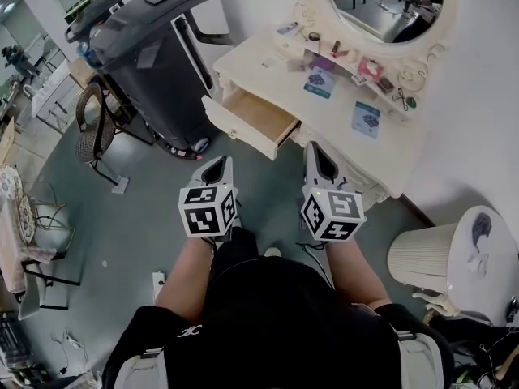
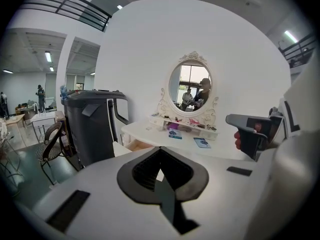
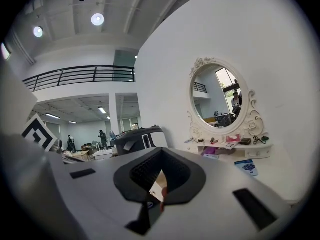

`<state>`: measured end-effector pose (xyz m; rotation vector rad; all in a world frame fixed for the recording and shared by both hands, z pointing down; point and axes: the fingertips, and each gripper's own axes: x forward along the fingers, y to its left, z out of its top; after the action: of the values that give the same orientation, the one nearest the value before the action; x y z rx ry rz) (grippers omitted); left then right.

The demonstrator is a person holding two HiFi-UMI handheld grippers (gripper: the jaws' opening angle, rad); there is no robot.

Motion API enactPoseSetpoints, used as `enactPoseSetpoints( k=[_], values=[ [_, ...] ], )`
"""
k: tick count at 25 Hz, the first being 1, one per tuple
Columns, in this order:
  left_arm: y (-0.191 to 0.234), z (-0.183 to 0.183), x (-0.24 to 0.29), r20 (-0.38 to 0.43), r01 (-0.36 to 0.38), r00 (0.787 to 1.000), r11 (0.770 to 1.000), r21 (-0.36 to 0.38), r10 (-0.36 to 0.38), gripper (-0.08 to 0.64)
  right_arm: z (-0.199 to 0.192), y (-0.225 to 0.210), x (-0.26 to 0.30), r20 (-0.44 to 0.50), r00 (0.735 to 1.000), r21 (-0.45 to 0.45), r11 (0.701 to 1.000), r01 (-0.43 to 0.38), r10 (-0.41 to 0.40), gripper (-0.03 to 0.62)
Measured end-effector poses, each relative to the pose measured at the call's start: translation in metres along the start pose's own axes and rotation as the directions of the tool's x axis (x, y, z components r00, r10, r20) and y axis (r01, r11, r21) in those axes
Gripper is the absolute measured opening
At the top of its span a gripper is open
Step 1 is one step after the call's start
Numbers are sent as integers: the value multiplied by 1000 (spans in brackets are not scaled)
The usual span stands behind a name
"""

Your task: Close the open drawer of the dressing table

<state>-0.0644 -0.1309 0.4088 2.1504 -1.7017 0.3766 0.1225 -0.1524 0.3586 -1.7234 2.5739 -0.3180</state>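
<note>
- Head view: the open drawer (image 1: 258, 120) juts from the desk (image 1: 336, 116) at its left front. The left tongs (image 1: 217, 162) and right tongs (image 1: 318, 151) hover near it, not touching.
- Left gripper view: left tongs pressed together, empty.
- Right gripper view: right tongs pressed together, empty.

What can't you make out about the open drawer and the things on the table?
Drawer: its back end is hidden under the tabletop in the head view; the left hand-held gripper blocks most of it in its own view.
Small items by the mirror: too small to name anywhere.
</note>
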Motion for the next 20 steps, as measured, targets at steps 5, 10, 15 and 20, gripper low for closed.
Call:
enactPoseSetpoints(
  k=[5, 10, 15, 20],
  values=[
    [23, 0, 25, -24, -3, 1000, 1000, -5, 3, 5, 0, 3, 26, 3, 1000, -5, 1000, 3, -3, 9],
    [50, -4, 64, -74, 7, 997, 1000, 3, -6, 5, -7, 2, 58, -20, 999, -7, 1000, 30, -31, 9],
    [81, -18, 109, -154, 22, 988, 1000, 7, -20, 5, -10, 4, 96, -50, 997, -12, 999, 53, -53, 9],
    [111, -33, 164, -224, 39, 974, 999, 7, -36, 5, -9, 4, 130, -75, 994, -32, 996, 78, -80, 9]
  ],
)
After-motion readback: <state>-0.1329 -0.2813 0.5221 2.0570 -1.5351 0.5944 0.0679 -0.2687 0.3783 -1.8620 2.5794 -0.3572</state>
